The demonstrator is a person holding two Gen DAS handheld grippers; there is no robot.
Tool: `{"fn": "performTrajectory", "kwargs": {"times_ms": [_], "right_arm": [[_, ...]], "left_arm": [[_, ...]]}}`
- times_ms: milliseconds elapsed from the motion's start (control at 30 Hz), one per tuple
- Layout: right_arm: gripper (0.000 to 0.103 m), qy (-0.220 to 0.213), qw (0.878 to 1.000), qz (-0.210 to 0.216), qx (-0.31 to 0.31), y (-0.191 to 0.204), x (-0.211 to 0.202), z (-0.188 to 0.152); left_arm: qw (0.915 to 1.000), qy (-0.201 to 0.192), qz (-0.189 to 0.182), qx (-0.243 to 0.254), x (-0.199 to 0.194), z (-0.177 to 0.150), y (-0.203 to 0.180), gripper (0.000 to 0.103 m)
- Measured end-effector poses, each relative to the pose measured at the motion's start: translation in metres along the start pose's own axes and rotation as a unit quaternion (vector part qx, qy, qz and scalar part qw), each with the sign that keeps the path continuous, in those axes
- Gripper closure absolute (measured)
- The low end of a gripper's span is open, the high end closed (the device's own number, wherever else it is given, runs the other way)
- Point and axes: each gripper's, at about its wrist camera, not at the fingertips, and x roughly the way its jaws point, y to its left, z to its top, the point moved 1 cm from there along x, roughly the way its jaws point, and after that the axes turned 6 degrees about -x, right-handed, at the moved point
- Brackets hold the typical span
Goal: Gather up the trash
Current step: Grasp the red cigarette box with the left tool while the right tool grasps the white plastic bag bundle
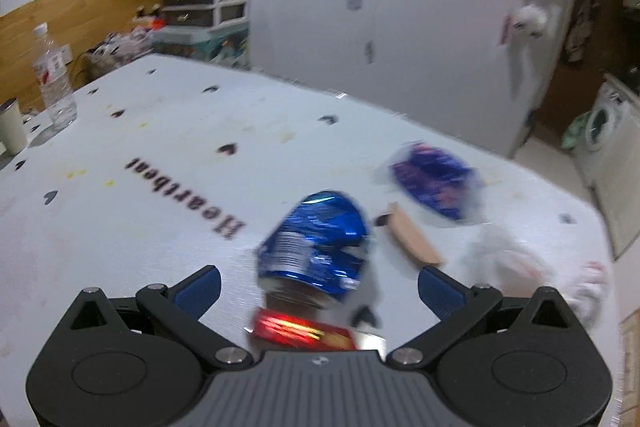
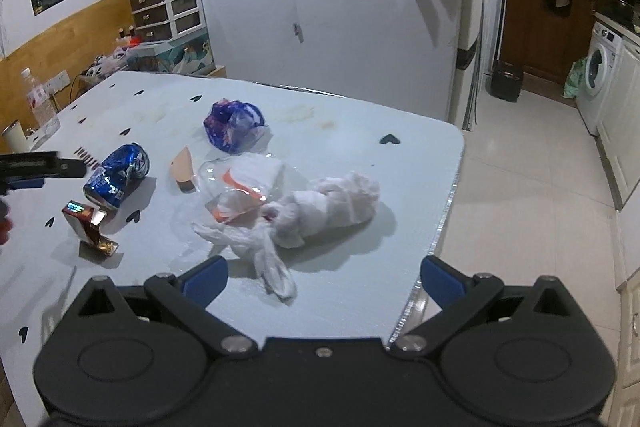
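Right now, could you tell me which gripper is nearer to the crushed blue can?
Left. The left gripper is open right at the crushed blue can, which lies just ahead between its fingers. The right gripper is open farther back, behind the white plastic bag.

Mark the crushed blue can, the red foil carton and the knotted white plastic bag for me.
crushed blue can (image 2: 118,175), right wrist view, middle of its dented side.
red foil carton (image 2: 82,217), right wrist view, its red face.
knotted white plastic bag (image 2: 328,205), right wrist view, its bulging middle.

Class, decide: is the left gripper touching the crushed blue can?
Apart. In the left wrist view the left gripper is wide open, with bare tablecloth between each blue pad and the crushed blue can.
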Motion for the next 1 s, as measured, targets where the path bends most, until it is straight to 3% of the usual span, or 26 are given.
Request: {"fn": "performTrajectory", "kwargs": {"times_ms": [233, 633, 733, 867, 1000], "right_arm": [[0.0, 0.017, 0.999, 0.01, 0.025, 0.01, 0.018, 0.008], [0.0, 0.031, 0.992, -0.004, 0.121, 0.009, 0.065, 0.028], [0.0, 0.041, 0.983, -0.012, 0.179, 0.003, 0.081, 0.032], [0.001, 0.064, 0.961, -0.021, 0.268, -0.005, 0.106, 0.033], [0.023, 0.08, 0.938, -0.017, 0.338, -0.009, 0.125, 0.028]], "left_arm": [[0.9976, 0.052, 0.043, 0.013, 0.044, -0.011, 0.019, 0.0], [0.9957, 0.077, 0.041, -0.031, 0.01, -0.067, 0.056, 0.0], [0.9949, 0.076, 0.04, -0.052, 0.001, -0.073, 0.063, 0.0], [0.9928, 0.072, 0.031, -0.091, -0.011, -0.078, 0.064, 0.0], [0.9824, 0.077, 0.028, -0.168, -0.016, -0.08, 0.06, 0.0]]}}
